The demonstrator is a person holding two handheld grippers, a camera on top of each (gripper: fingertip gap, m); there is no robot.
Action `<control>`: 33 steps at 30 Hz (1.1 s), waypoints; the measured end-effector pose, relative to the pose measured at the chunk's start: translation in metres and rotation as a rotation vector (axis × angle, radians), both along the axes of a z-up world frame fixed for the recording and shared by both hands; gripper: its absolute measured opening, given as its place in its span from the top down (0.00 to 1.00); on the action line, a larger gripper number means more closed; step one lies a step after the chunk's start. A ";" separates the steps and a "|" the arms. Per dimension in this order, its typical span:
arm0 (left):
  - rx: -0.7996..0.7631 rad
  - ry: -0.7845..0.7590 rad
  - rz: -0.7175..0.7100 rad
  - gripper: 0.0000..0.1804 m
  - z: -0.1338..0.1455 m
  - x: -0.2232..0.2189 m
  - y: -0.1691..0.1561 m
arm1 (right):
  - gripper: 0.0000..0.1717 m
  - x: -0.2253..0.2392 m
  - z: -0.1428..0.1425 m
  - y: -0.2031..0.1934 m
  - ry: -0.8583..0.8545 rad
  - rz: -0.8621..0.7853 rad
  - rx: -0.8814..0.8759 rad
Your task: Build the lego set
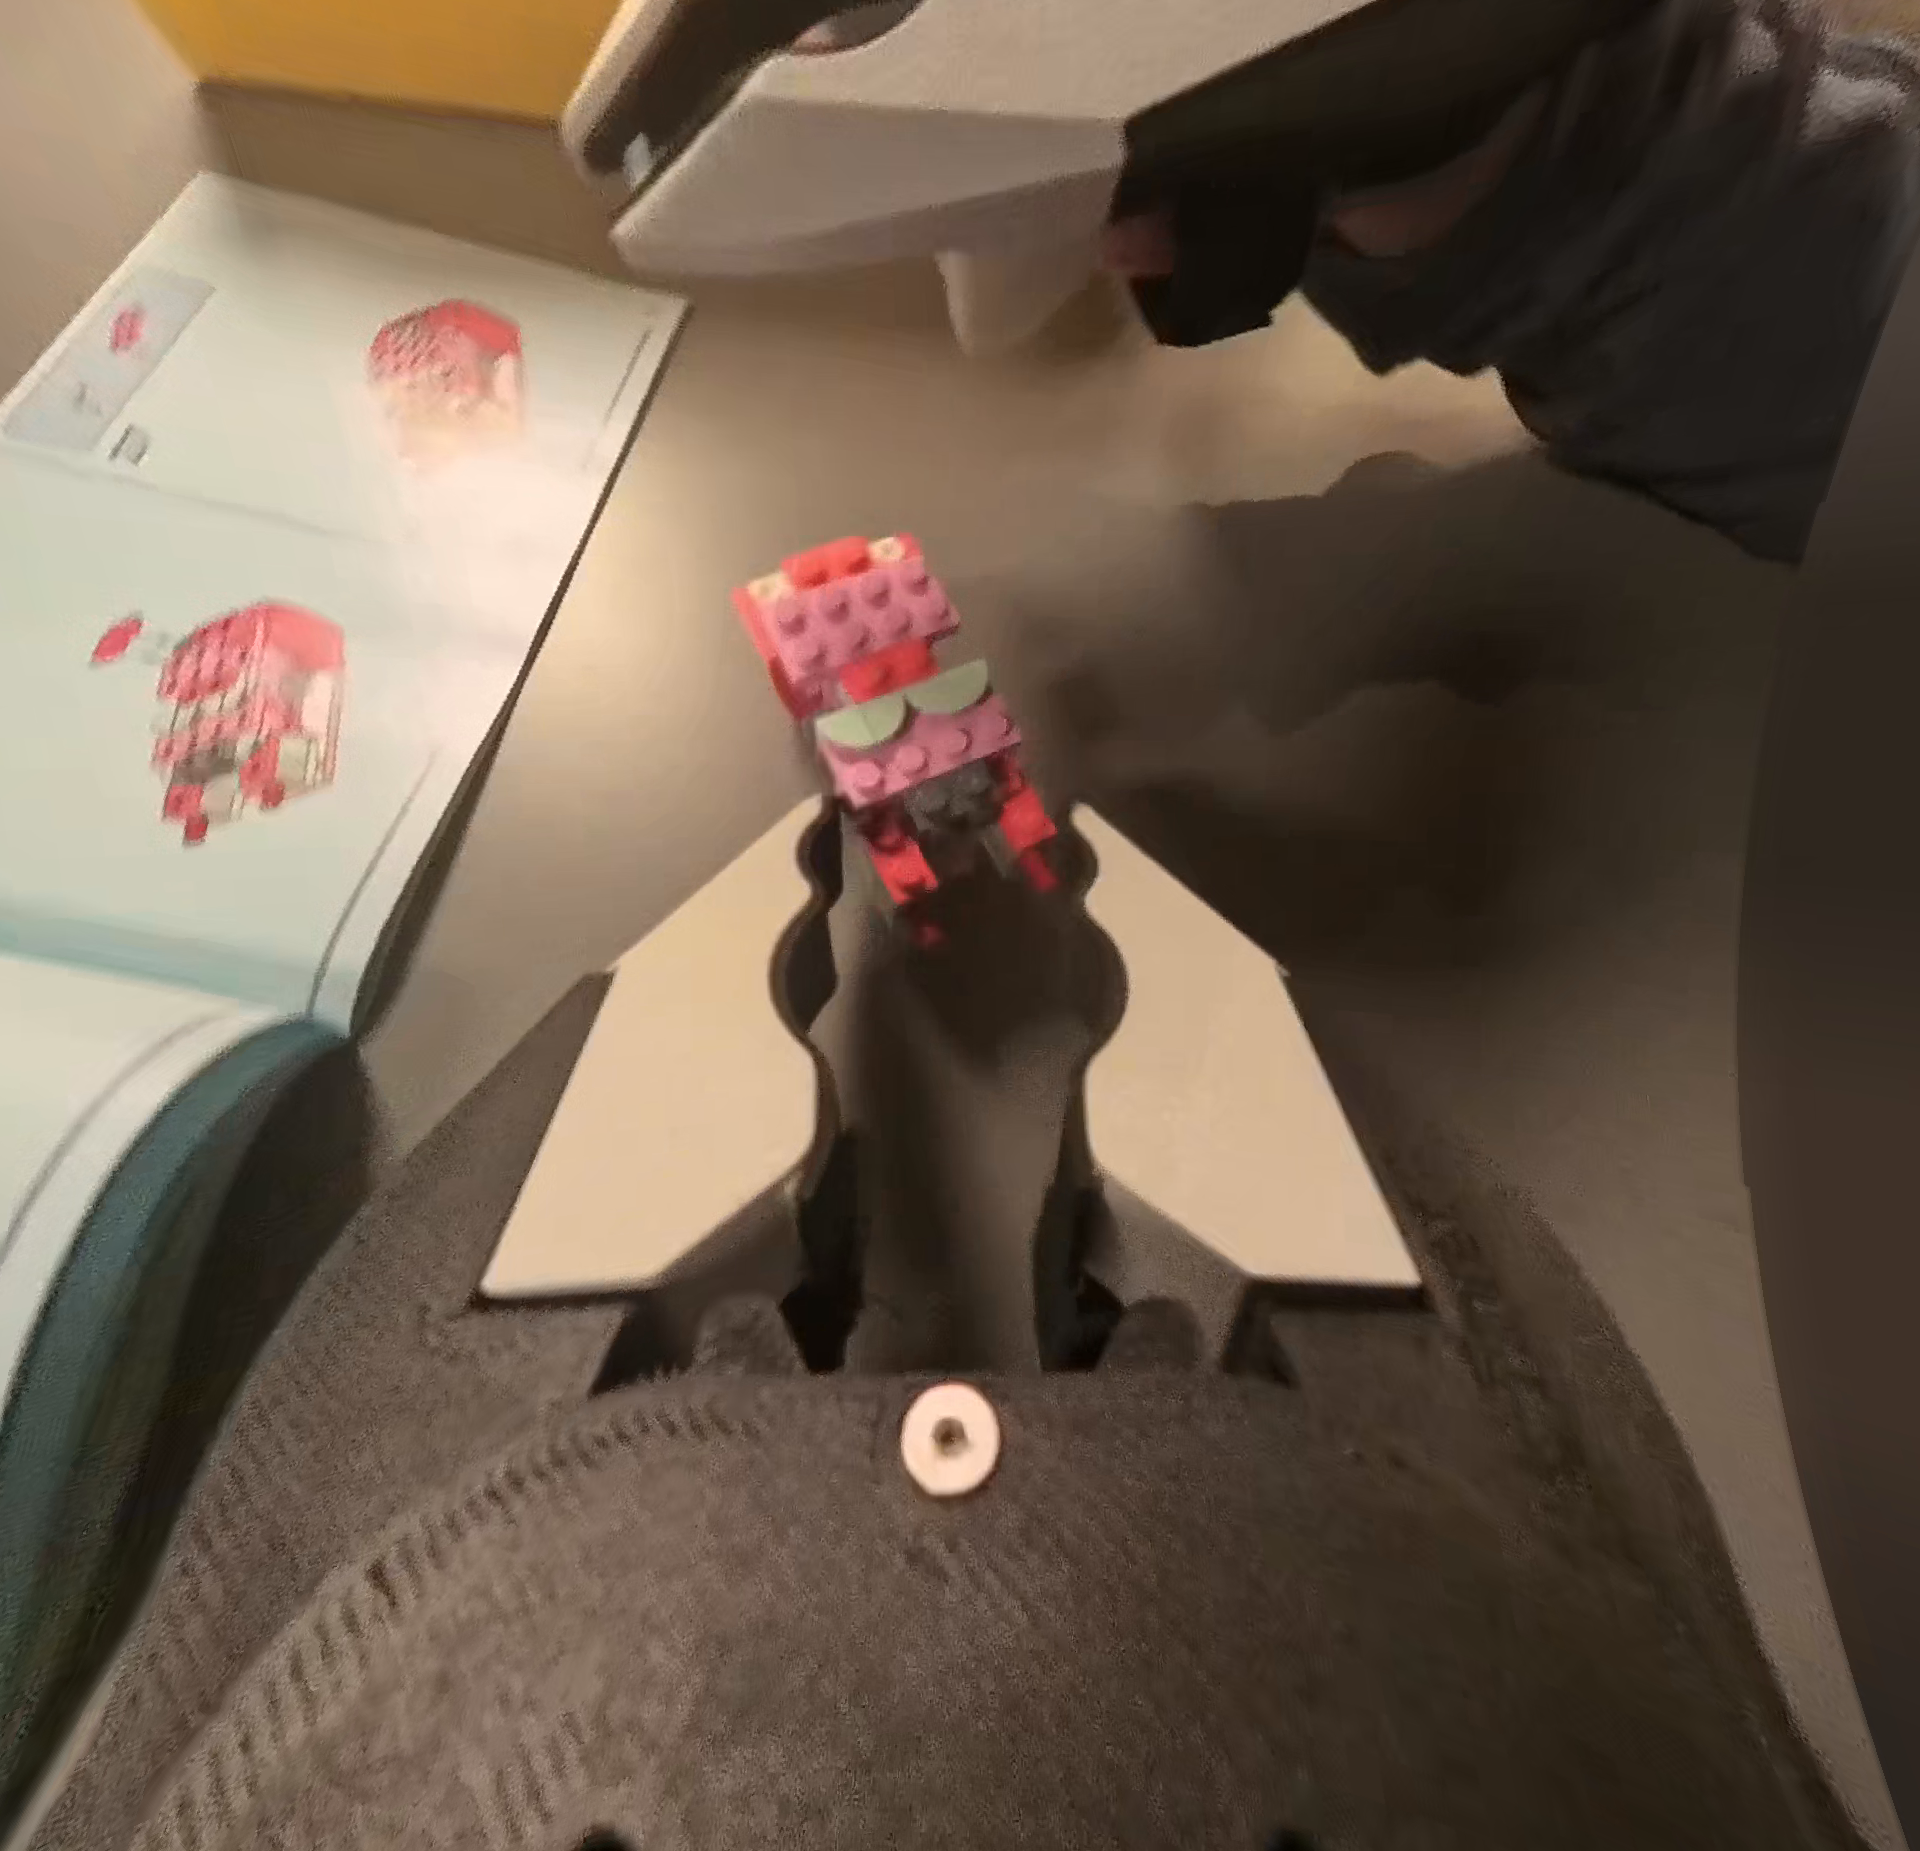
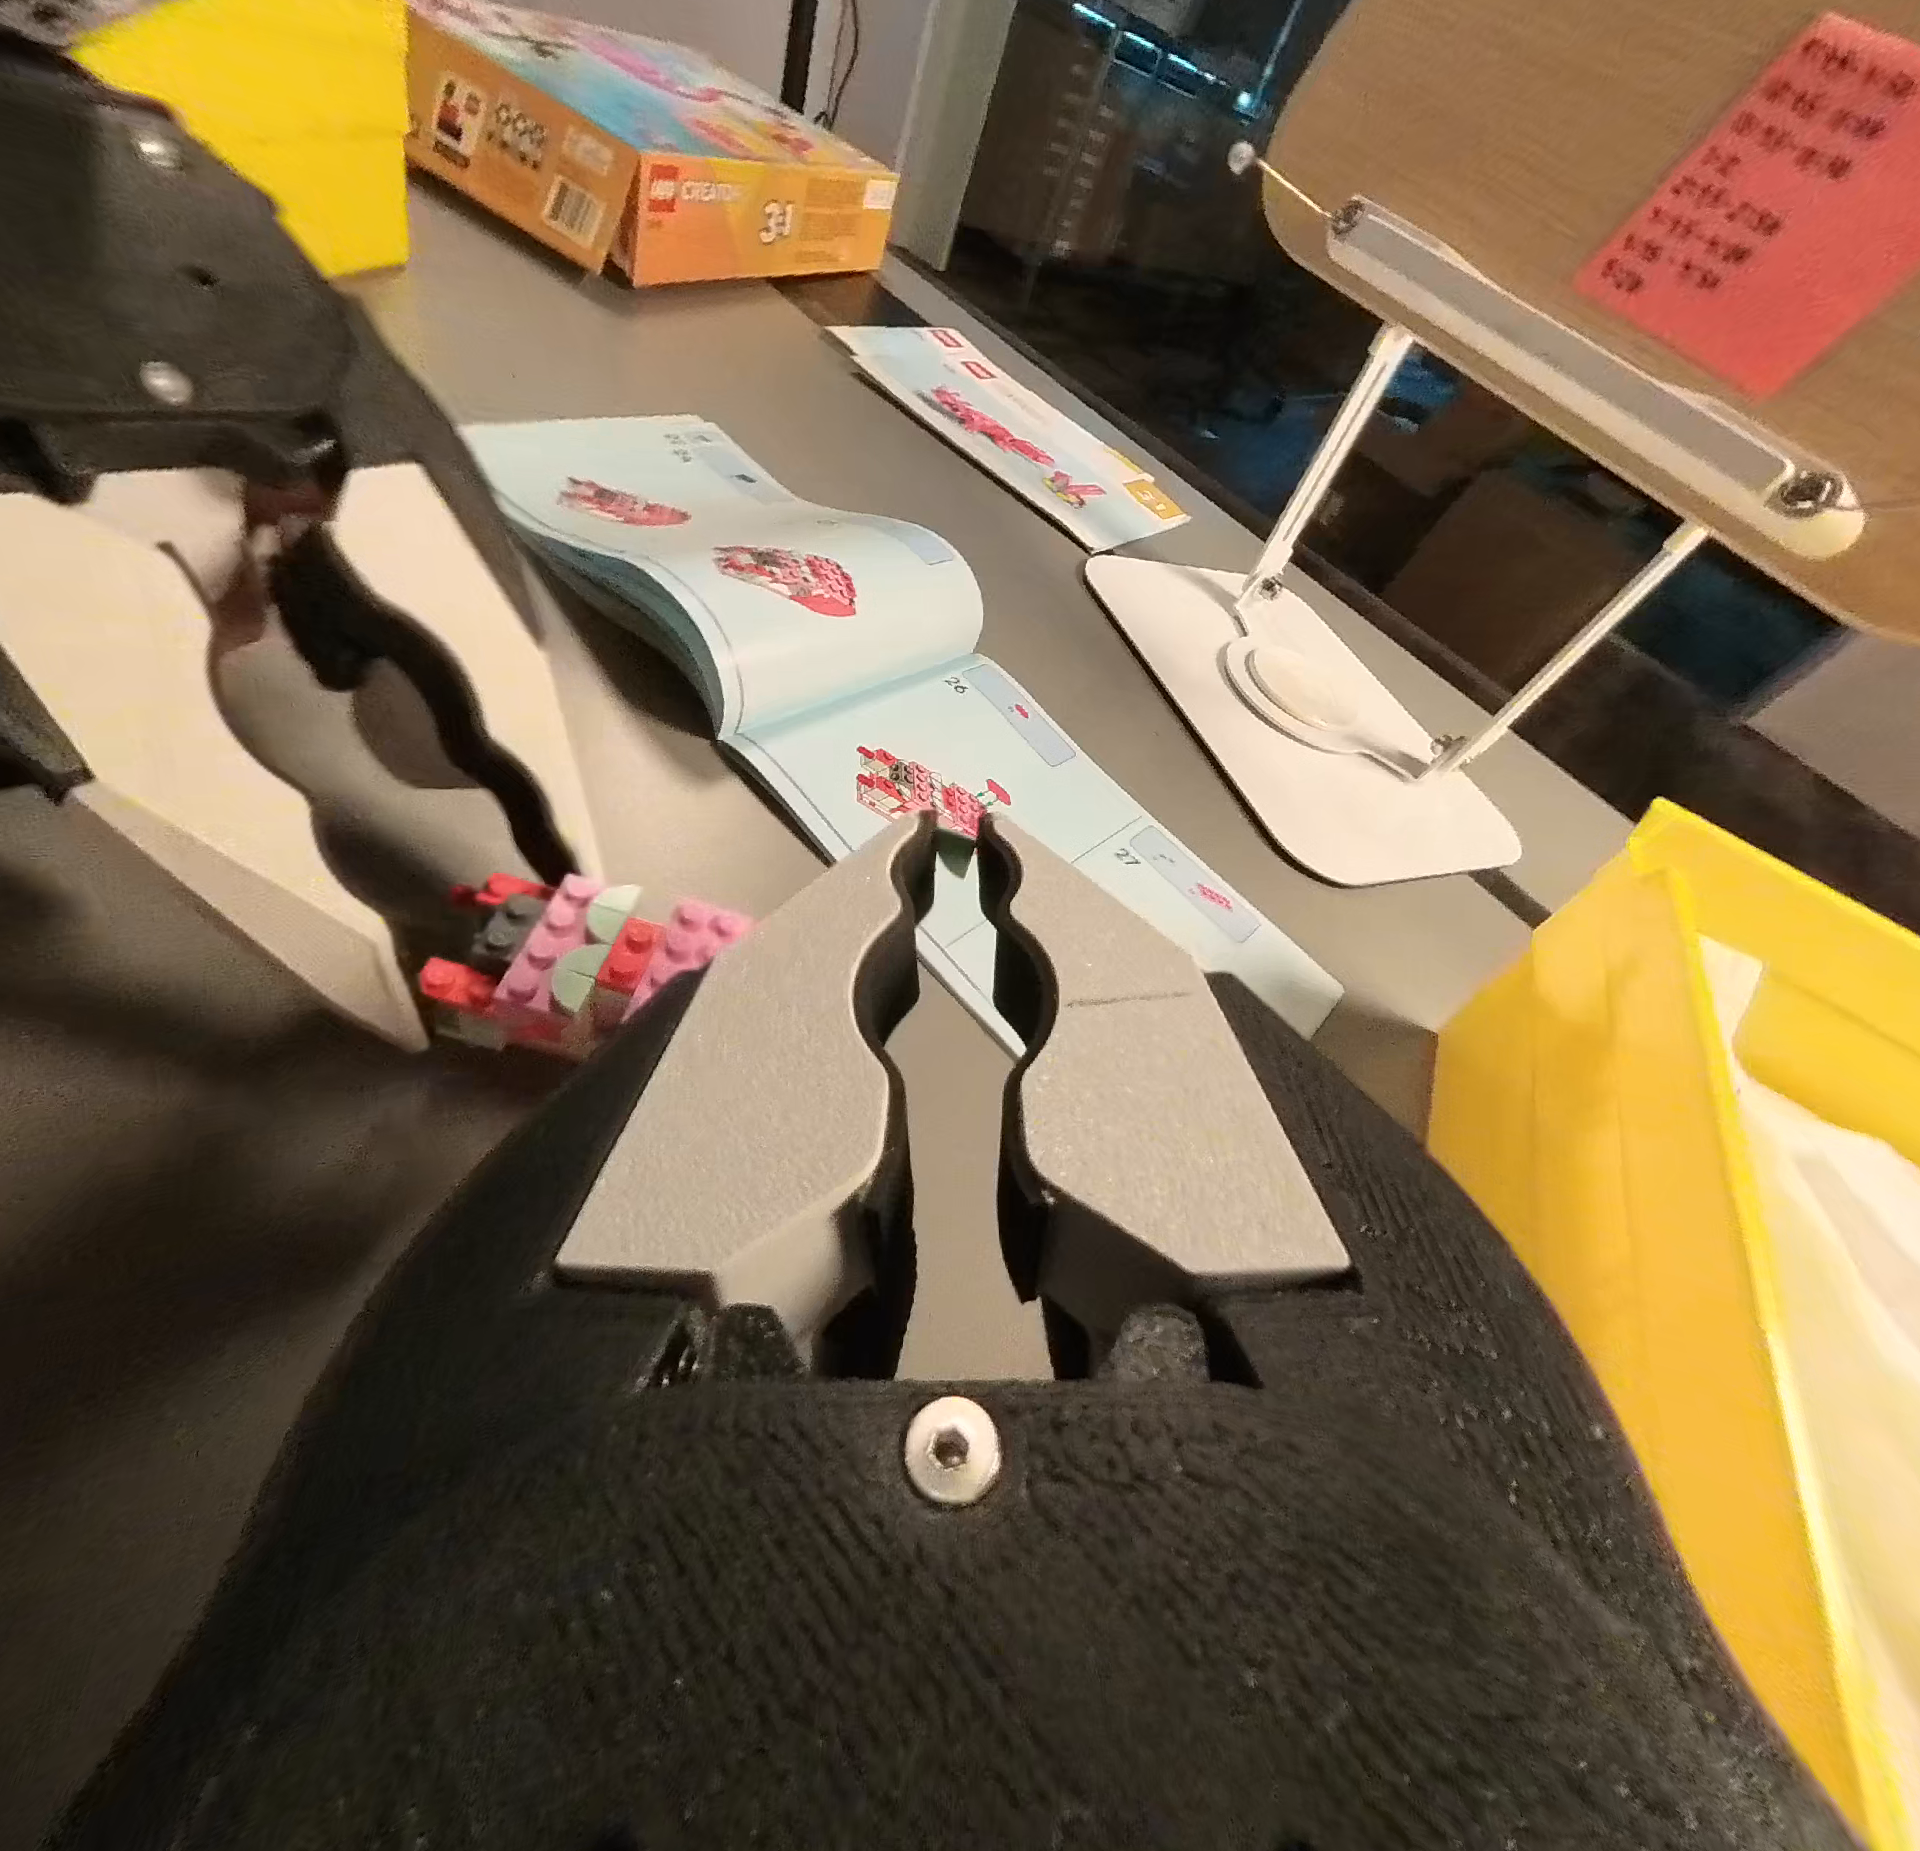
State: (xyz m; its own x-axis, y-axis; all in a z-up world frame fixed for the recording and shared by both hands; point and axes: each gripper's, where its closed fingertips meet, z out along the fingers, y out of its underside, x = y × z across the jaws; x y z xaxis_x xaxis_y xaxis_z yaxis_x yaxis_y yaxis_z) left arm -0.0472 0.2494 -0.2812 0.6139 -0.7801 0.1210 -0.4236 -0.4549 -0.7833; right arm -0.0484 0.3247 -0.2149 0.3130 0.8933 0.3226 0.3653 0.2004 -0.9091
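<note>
On the grey worktop (image 2: 644, 762), a small brick model (image 1: 894, 721) of pink, red, grey and pale green pieces lies just beside an open instruction booklet (image 2: 831, 638). The left gripper (image 1: 951, 835) is set at the model's near end, its fingers (image 1: 727, 1022) partly apart with the red and grey tail of the model between the tips (the view is blurred, so I cannot tell whether the pads press on it or merely flank it). The right gripper (image 2: 954, 845), held by a dark-gloved hand (image 1: 1455, 191), hangs above the booklet's lower page, close to the model's far end. Its fingers (image 2: 790, 1053) are nearly together and pinch a small green piece (image 2: 956, 856) at the very tips. A yellow bin (image 2: 1558, 1126) with something white inside stands just to the right of this gripper. Farther back lie a white stand base (image 2: 1299, 762), a second leaflet (image 2: 1018, 430) and an orange cardboard box (image 2: 644, 170).
</note>
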 end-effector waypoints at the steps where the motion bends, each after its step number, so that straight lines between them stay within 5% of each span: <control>1: -0.020 0.001 0.058 0.79 0.000 -0.004 -0.001 | 0.97 0.000 0.000 0.001 0.013 -0.009 -0.014; 10: -0.076 -0.012 0.303 0.79 -0.001 -0.022 -0.030 | 0.97 -0.008 -0.006 -0.005 -0.005 -0.002 -0.025; 16: -0.160 -0.074 0.168 0.70 -0.007 0.011 -0.060 | 0.97 -0.008 -0.012 -0.003 -0.016 -0.008 -0.043; 24: 0.146 -0.063 0.185 0.63 0.029 -0.026 -0.030 | 0.97 0.000 -0.022 0.008 -0.065 -0.053 -0.088; 30: 0.191 -0.081 0.150 0.64 0.020 -0.028 -0.034 | 0.97 0.001 -0.027 0.012 -0.076 -0.084 -0.082; 33: 0.178 -0.051 0.084 0.76 0.015 -0.022 -0.042 | 0.97 -0.001 -0.030 0.012 -0.081 -0.090 -0.068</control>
